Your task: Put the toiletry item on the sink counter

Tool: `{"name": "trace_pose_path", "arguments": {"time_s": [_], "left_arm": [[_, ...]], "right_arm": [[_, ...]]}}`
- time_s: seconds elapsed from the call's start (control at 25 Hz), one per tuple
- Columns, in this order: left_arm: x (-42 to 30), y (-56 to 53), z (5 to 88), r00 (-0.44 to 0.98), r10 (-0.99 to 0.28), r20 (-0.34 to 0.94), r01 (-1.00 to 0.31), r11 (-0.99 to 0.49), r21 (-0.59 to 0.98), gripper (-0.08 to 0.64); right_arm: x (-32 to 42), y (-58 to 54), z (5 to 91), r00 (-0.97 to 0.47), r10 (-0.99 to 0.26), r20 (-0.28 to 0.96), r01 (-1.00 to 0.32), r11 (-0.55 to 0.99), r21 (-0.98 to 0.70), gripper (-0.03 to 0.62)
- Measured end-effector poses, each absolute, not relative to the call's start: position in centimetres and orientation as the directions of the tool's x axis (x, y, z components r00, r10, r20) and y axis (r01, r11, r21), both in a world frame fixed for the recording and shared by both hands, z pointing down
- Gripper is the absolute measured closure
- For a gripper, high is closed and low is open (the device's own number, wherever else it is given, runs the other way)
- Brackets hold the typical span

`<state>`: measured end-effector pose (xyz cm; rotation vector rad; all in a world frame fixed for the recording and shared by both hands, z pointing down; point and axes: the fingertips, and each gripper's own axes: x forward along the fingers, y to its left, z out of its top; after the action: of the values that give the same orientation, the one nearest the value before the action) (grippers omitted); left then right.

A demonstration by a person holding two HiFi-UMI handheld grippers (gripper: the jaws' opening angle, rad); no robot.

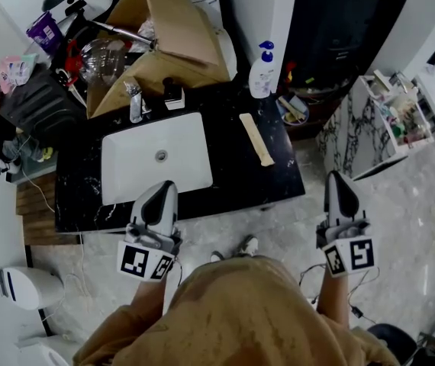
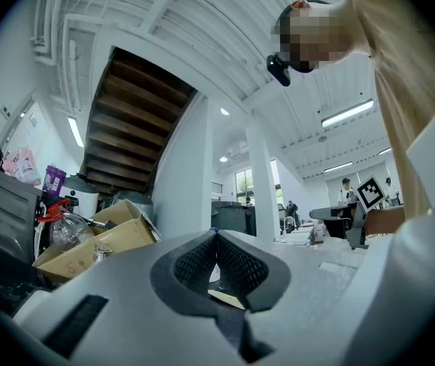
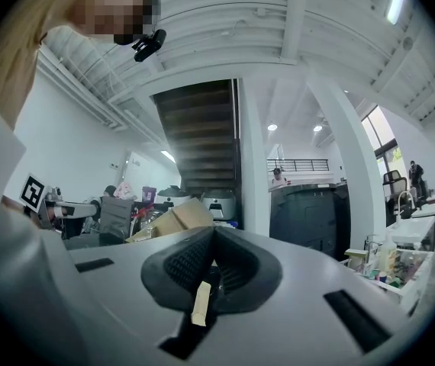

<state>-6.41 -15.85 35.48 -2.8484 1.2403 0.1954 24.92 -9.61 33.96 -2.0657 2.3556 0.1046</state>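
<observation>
Head view shows both claws held level and short of the work area: the left claw (image 1: 164, 191) hangs over the front rim of the white basin (image 1: 149, 162), and the right claw (image 1: 339, 183) hangs over the floor (image 1: 401, 204), well apart from the black surface (image 1: 233, 178). Left gripper view shows the ribbed pads meeting at the tip with nothing clamped between them. Right gripper view shows the same closed state, although a small tan sliver (image 3: 200, 303) sits at the root of the jaws, and we cannot tell whether it belongs to the tool. We therefore treat both claws as empty. Two toiletry candidates already rest on the surface. A white pump bottle (image 1: 261, 73) stands upright at the rear right corner, near the cardboard box (image 1: 164, 36) and clear of the basin. A long tan item (image 1: 256, 139) lies flat between the basin and the right edge, a stable pose that resists rolling. We judge placement either complete or not begun; we cannot tell which item the task means.
</observation>
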Motion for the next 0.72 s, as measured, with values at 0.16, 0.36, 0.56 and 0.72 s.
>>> {"name": "trace_pose_path", "arguments": {"time_s": [0.16, 0.36, 0.56, 0.72], "left_arm": [[-5.9, -15.9, 35.3, 0.681, -0.721, -0.128, -0.725, -0.688, 0.019, 0.558], [-6.1, -16.4, 35.0, 0.681, -0.722, -0.124, -0.727, -0.687, 0.010, 0.557], [-6.5, -17.0, 34.9, 0.673, -0.730, -0.122, -0.734, -0.679, 0.012, 0.557], [-6.5, -17.1, 35.1, 0.675, -0.728, -0.119, -0.732, -0.681, 0.014, 0.557]], "right_arm": [[24.9, -9.9, 33.8, -0.141, -0.989, -0.049, -0.989, 0.139, 0.052, 0.589], [24.8, -10.6, 33.8, -0.152, -0.988, -0.041, -0.987, 0.149, 0.061, 0.589], [24.2, -11.3, 33.8, -0.164, -0.986, -0.033, -0.985, 0.162, 0.063, 0.589], [24.0, -11.6, 33.8, -0.166, -0.986, -0.033, -0.985, 0.163, 0.064, 0.589]]}}
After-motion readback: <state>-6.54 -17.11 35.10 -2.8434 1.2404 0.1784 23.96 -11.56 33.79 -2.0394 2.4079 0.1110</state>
